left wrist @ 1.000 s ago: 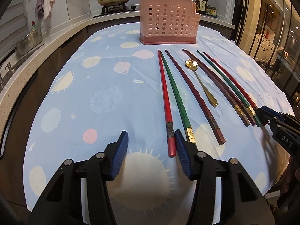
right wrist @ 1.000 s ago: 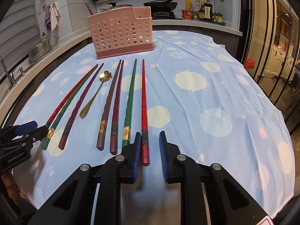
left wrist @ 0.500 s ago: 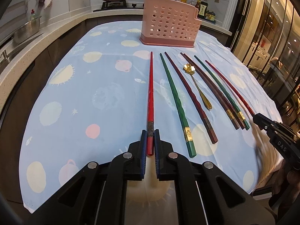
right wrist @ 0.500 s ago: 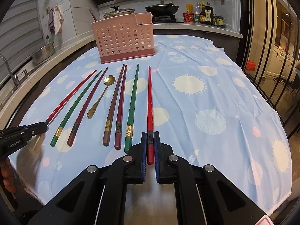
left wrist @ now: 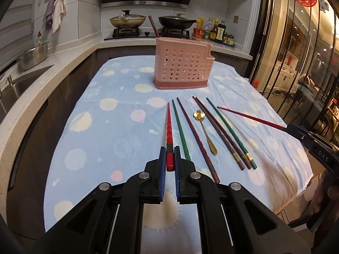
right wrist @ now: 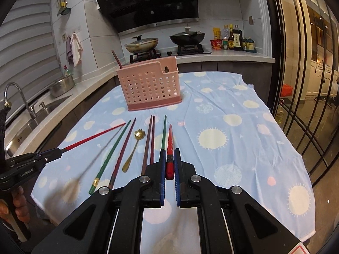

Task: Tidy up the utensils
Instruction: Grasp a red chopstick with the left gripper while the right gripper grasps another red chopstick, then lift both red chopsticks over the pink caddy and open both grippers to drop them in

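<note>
left gripper (left wrist: 168,160): bottom centre, pinching a red chopstick (left wrist: 168,127)
right gripper (right wrist: 169,163): bottom centre, pinching its red stick (right wrist: 170,144)
loose sticks (left wrist: 214,127), spoon (left wrist: 204,131): mid-frame on cloth (left wrist: 101,131)
holder (left wrist: 183,65): upper centre, beyond

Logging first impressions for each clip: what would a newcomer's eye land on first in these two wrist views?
Each gripper is shut on a red chopstick lifted off the cloth: the left gripper on the left red chopstick, the right gripper on the right red chopstick. Between them a row of green and dark chopsticks and a gold spoon lies on the blue tablecloth, before the pink perforated holder.
</note>
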Demonstrator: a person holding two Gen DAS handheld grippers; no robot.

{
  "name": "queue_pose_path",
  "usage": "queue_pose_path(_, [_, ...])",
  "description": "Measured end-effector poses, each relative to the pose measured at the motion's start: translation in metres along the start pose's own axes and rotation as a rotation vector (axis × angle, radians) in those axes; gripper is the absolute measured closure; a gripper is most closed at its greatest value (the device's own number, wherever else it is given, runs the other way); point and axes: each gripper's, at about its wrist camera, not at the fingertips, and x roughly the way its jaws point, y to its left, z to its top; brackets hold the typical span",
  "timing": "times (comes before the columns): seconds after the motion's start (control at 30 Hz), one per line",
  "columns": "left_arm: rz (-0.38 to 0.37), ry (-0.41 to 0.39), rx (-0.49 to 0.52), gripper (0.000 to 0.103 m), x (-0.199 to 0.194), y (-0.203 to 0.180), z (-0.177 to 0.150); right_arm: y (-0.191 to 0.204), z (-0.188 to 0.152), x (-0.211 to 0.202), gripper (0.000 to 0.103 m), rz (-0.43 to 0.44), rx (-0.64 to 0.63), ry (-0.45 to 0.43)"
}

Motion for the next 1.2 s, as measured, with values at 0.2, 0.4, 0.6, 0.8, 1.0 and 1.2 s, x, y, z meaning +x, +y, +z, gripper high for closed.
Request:
queue_pose_path(0.2, [-0.012, -0.094, 0.013, 0.096, -0.020, -0.004, 0.033, -0.008, 0.032, -0.017, 0.096, 0.009, 0.008, -0.084])
queue_pose_path(0.4, [0.001, -0.181, 0.039, 0.096, -0.034, -0.010, 0.065, -0.013, 0.061, -0.029, 0.096, 0.001, 0.006, -0.157])
queue_pose_path(0.6, [0.002, -0.246, 0.065, 0.096, -0.042, -0.016, 0.100, -0.006, 0.095, -0.034, 0.096, 0.011, -0.038, -0.212])
queue_pose_path(0.8, [-0.031, -0.297, 0.072, 0.096, -0.048, -0.017, 0.137, -0.002, 0.133, -0.036, 0.096, 0.050, -0.052, -0.255])
queue_pose_path(1.0, [-0.039, -0.357, 0.081, 0.096, -0.054, -0.020, 0.175, 0.003, 0.174, -0.028, 0.096, 0.084, -0.052, -0.292])
queue_pose_path(1.2, [-0.029, -0.425, 0.093, 0.096, -0.056, -0.025, 0.230, 0.011, 0.223, -0.008, 0.096, 0.082, -0.046, -0.331])
